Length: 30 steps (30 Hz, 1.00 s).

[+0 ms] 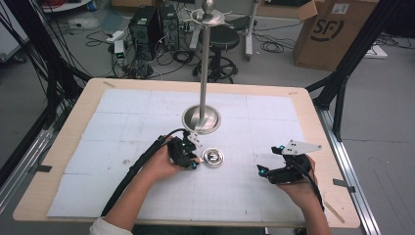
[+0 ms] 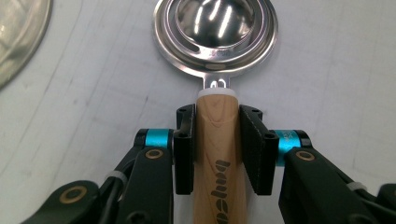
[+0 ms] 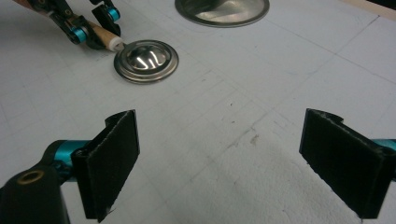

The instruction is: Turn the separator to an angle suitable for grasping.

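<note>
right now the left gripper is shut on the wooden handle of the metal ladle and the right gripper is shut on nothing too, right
Not quite. The left gripper is indeed shut on the wooden handle of the metal ladle, but the right gripper is open: the right gripper view shows its jaws standing wide apart over the table, with nothing between them.

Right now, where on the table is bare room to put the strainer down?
Free: the mat left of the stand base, and the strip between the strainer and the right gripper. Crowded: around the left gripper, close under the stand base.
</note>
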Each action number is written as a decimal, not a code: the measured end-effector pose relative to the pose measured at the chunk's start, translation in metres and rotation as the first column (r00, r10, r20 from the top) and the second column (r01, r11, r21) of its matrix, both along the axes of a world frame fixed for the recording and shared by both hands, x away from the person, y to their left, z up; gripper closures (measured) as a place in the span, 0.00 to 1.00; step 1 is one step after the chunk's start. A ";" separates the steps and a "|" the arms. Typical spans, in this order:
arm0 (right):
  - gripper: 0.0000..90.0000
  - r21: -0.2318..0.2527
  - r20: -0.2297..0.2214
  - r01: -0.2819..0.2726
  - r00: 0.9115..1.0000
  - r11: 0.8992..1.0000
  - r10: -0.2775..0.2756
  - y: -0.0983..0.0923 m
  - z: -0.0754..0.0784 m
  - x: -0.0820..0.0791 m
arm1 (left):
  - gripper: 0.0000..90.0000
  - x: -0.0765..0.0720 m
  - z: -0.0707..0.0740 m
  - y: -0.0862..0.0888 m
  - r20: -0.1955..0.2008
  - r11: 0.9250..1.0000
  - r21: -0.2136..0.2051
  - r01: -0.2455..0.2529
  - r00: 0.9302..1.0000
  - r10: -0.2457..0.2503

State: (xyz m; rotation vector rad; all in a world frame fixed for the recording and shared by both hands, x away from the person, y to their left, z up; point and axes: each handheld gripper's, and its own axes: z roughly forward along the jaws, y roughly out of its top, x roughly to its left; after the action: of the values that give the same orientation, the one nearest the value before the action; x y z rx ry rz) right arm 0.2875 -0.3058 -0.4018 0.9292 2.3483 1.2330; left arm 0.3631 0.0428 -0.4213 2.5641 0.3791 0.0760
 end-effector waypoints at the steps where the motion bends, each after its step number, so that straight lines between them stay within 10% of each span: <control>1: 0.12 0.001 0.002 -0.003 1.000 1.000 0.003 0.000 0.000 0.000 | 0.76 0.001 0.000 -0.007 -0.005 1.000 -0.007 0.010 1.000 -0.010; 18: 0.12 0.015 0.001 -0.006 1.000 1.000 0.006 -0.001 0.001 0.000 | 0.76 -0.005 -0.002 -0.073 -0.002 0.991 -0.029 0.127 0.992 -0.127; 30: 0.12 0.019 -0.004 -0.005 1.000 1.000 0.005 -0.002 0.000 -0.001 | 0.63 -0.005 0.000 -0.070 0.003 0.989 -0.054 0.139 0.990 -0.139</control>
State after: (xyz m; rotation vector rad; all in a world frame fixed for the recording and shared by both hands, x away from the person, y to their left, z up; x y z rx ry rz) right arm 0.2868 -0.3082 -0.4018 0.9336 2.3473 1.2587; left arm 0.3579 -0.0272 -0.4210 2.5297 0.1986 0.0131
